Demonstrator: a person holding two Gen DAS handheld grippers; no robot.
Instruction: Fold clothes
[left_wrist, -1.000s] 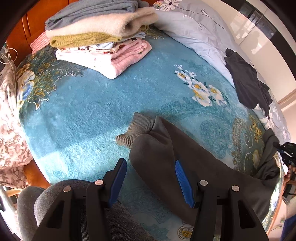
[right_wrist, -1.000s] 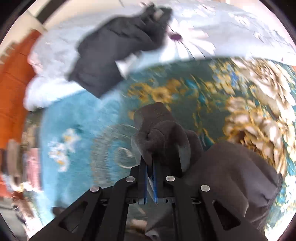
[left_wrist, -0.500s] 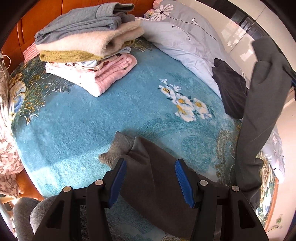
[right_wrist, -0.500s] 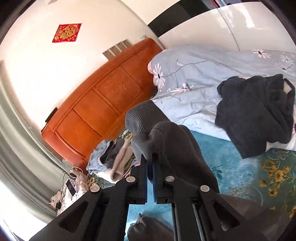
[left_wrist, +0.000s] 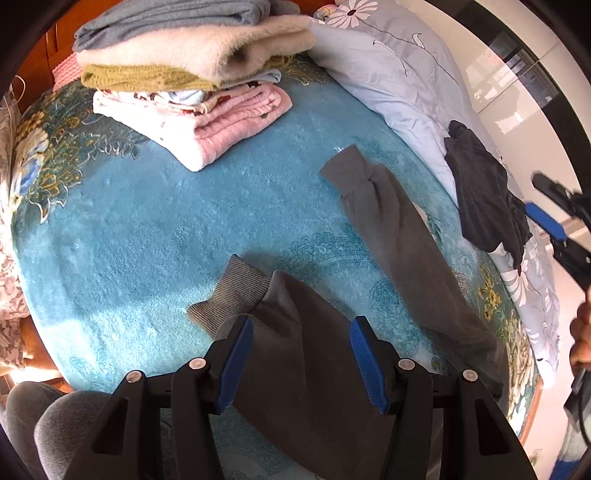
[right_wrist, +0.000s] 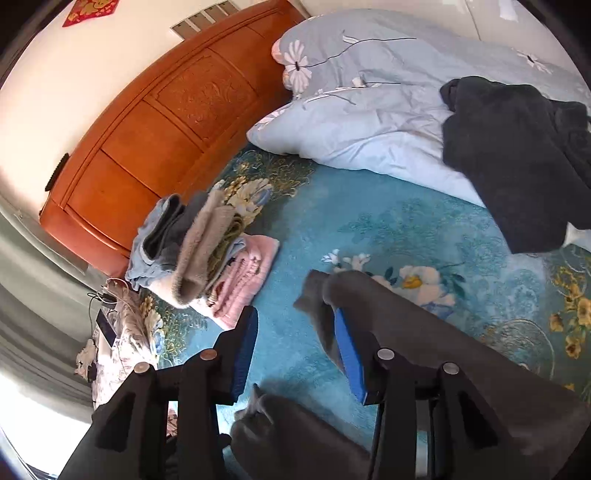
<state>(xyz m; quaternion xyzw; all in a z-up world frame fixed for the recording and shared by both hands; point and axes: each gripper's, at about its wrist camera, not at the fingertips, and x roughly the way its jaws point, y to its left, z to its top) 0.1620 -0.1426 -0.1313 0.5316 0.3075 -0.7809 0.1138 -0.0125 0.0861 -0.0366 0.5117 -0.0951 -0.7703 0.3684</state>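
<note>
Two long legs of a pair of grey sweatpants (left_wrist: 388, 229) lie spread on the teal floral blanket (left_wrist: 147, 236) that covers the bed, one ribbed cuff pointing toward the folded pile, the other cuff nearer the left gripper (left_wrist: 301, 363). That gripper hangs over the nearer leg with its blue-padded fingers (left_wrist: 236, 360) well apart, the grey cloth passing under the gap between them; whether the pads touch the fabric cannot be told. The right gripper (right_wrist: 295, 350) is above the far leg, and its jaws are opening: the cloth lies against the outer side of one blue pad, with only blanket seen in the gap. In the left wrist view the right gripper shows at the far right edge, beside part of a person's hand (left_wrist: 581, 339).

No box or basket shows; the folded laundry (left_wrist: 192, 81) simply sits stacked on the blanket near the orange wooden headboard (right_wrist: 155, 122): a grey-blue piece on top, then a cream fleece, an olive knit, a printed piece and a pink one at the bottom. A crumpled dark garment (right_wrist: 524, 155) rests on the pale blue quilt (right_wrist: 369, 110) along the blanket's far side.
</note>
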